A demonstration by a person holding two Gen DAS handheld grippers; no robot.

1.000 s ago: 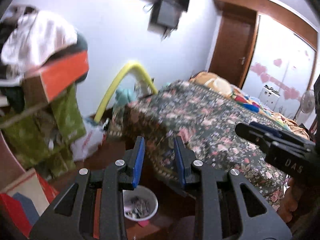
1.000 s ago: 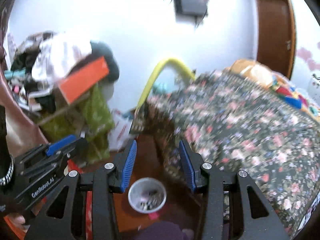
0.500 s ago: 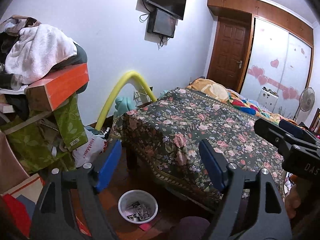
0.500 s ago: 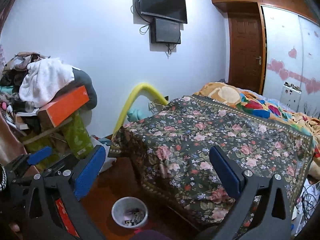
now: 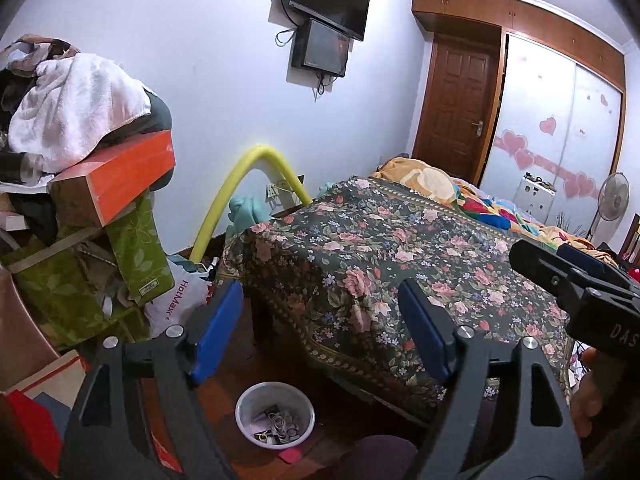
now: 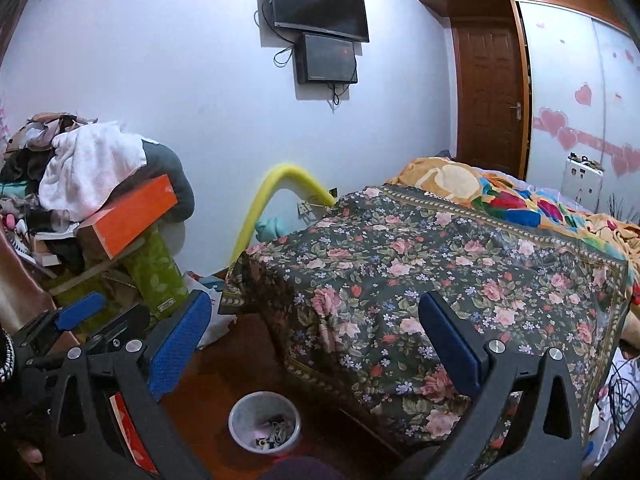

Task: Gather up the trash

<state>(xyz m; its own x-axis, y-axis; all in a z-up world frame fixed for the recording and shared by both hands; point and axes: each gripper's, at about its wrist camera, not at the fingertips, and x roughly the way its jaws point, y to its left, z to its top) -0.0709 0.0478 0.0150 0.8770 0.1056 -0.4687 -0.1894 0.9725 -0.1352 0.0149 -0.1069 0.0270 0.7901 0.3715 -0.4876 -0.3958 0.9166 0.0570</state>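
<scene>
Left wrist view, round white trash bin [image 5: 275,415], scraps inside

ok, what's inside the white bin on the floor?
The white bin holds a loose pile of small scraps, some pale, some dark, with a pink bit. What lies beneath the pile is hidden.

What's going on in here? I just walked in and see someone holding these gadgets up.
A person is collecting trash in a bedroom, one tool in each hand. The left hand-held gripper and the right hand-held gripper are both open and hold nothing. Both point toward the floral bedspread. Below them, a small white bin sits on the floor with scraps inside.
</scene>
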